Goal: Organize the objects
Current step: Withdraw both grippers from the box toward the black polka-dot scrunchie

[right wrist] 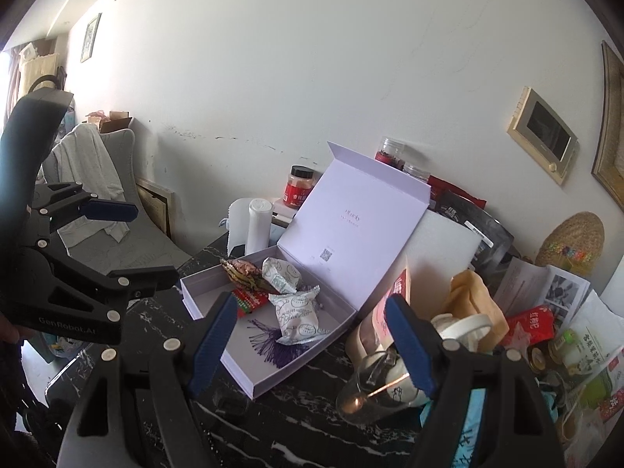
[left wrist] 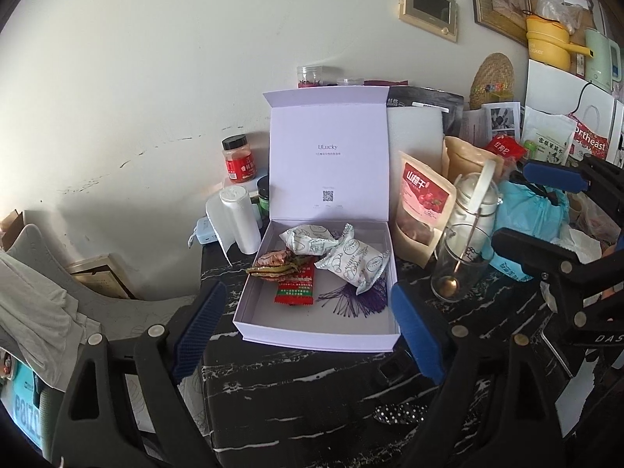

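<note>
An open lavender box (left wrist: 312, 337) stands on the black marble table (left wrist: 296, 394), its lid (right wrist: 362, 218) upright. Inside lie two white wrapped pastries (left wrist: 308, 240) (left wrist: 355, 263), a brown wrapped snack (left wrist: 273, 263), a red and green packet (left wrist: 296, 286) and a purple tassel (left wrist: 351, 298). My left gripper (left wrist: 308, 292) hangs open in front of the box with nothing between its blue pads. My right gripper (right wrist: 312, 300) is also open and empty, above the box's right front corner. Each gripper shows in the other's view: the right one (left wrist: 511, 204) at the right, the left one (right wrist: 154, 241) at the left.
A glass with a spoon (left wrist: 460, 261) stands right of the box, beside a red pouch (left wrist: 423, 210) and a white lidded jar (left wrist: 474, 202). A white bottle (left wrist: 240, 220) and a red spice jar (left wrist: 237, 160) stand left of the lid. Bags crowd the right side. A cloth-draped chair (left wrist: 39, 300) sits left.
</note>
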`<state>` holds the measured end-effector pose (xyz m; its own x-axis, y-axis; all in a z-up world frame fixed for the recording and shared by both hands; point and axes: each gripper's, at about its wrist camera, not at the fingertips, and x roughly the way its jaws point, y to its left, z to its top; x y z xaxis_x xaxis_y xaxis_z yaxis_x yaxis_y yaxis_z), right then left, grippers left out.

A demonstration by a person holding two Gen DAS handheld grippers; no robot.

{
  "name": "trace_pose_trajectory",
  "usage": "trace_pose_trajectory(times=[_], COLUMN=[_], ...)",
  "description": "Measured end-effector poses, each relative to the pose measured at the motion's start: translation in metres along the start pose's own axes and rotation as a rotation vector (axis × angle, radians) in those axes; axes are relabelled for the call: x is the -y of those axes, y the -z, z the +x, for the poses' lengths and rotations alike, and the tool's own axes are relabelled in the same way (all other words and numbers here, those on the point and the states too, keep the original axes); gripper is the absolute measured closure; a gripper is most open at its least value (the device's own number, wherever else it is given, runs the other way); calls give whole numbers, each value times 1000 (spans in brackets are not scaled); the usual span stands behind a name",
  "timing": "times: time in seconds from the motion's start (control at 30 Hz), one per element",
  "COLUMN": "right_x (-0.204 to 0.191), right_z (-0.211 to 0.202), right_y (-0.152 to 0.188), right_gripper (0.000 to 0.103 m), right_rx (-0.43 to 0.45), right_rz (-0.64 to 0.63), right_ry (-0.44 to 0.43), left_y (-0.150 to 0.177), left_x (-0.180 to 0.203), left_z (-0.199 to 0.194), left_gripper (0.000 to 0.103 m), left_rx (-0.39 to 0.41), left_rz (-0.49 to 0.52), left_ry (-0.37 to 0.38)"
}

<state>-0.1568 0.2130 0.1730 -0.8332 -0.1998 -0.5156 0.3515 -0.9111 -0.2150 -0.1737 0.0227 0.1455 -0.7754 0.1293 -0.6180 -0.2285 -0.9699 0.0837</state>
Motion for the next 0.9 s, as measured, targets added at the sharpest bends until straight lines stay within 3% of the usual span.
trace_pose_trajectory(times=[0.4, 0.9], right_x=[-18, -38], right_z=[-33, -54], right_y=[42, 103], right_gripper=[24, 24], right_rx=[-30, -91], right_rz=[18, 60], right_ry=[-10, -44], left_y=[41, 107], left_x=[20, 39], left_z=[-37, -39], left_gripper=[17, 17], left_rx=[-12, -80], left_rz=[23, -16], left_ry=[20, 98])
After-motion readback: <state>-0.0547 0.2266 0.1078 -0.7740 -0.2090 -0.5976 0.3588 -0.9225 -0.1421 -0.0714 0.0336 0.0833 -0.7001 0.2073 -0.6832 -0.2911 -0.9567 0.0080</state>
